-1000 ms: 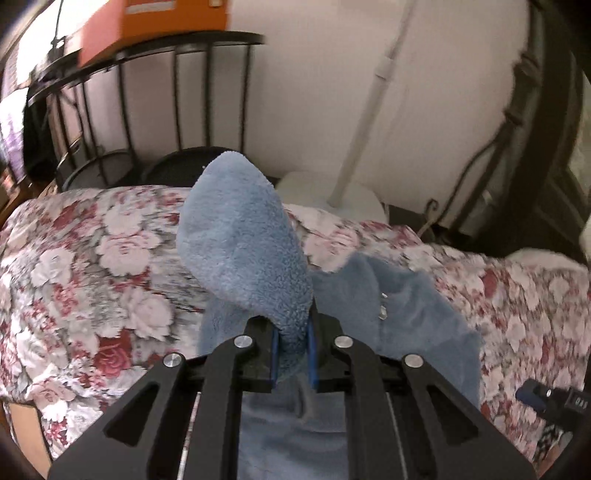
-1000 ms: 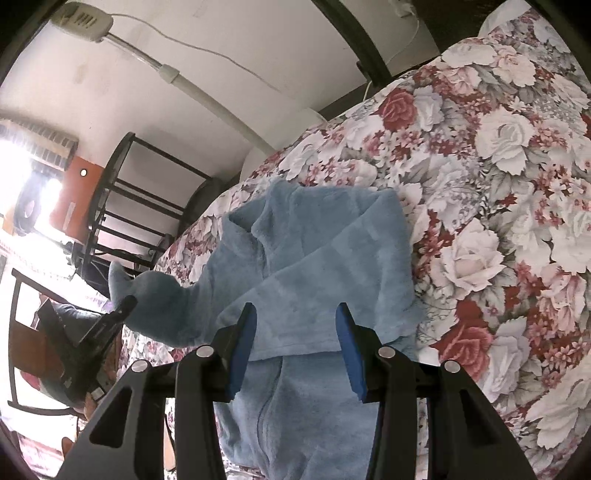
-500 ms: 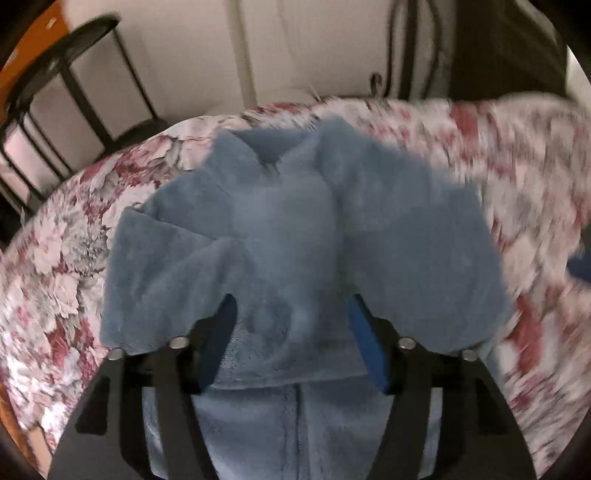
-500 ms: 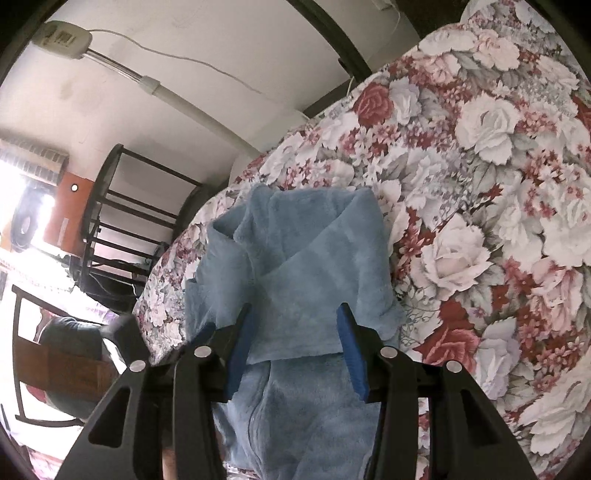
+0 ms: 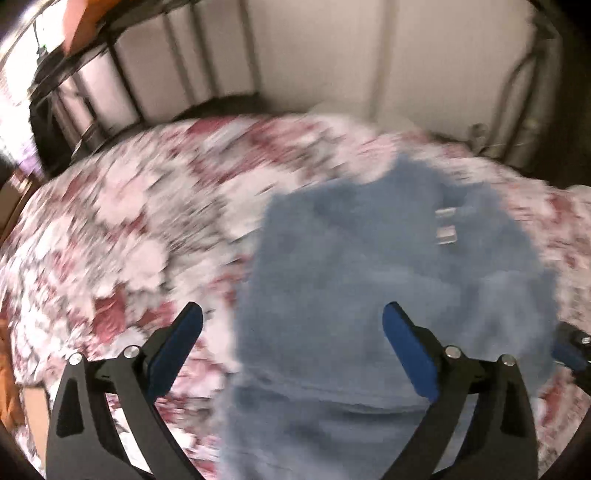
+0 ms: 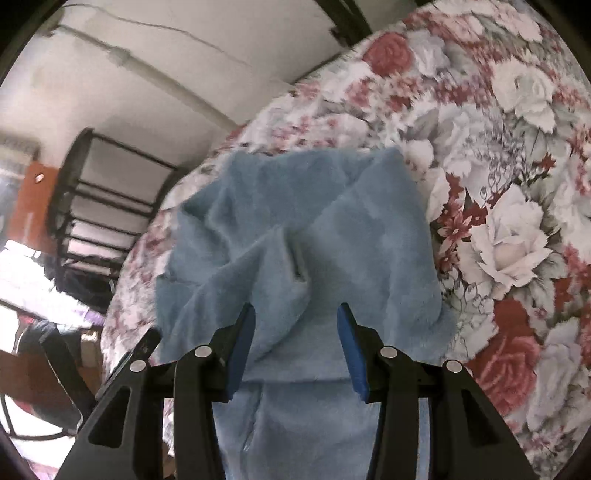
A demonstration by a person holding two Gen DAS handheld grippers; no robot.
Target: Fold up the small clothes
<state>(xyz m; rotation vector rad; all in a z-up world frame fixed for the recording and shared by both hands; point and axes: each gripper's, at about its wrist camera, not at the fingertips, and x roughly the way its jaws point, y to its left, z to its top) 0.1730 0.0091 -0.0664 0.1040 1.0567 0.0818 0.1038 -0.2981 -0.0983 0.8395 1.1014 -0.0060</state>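
Note:
A small fluffy blue garment point(image 6: 295, 236) lies on the floral bedspread point(image 6: 509, 206) with both sleeves folded across its chest. In the left wrist view it point(image 5: 388, 280) is blurred by motion, with two snaps visible near its collar. My left gripper point(image 5: 291, 332) is open wide and empty, hovering over the garment's left edge. My right gripper point(image 6: 295, 328) is open and empty, just above the garment's middle, near the folded sleeves. Part of the left gripper point(image 6: 147, 343) shows at the right wrist view's lower left.
A black metal rack point(image 6: 92, 206) and an orange box point(image 5: 88, 18) stand beyond the bed by the white wall. A white pipe point(image 6: 155, 70) runs along the wall. The bedspread extends to the left point(image 5: 110, 229) and right of the garment.
My left gripper let go of the sleeve it was holding, opened wide and drew back leftward. The sleeve now lies folded across the chest. The right gripper stayed open and edged closer.

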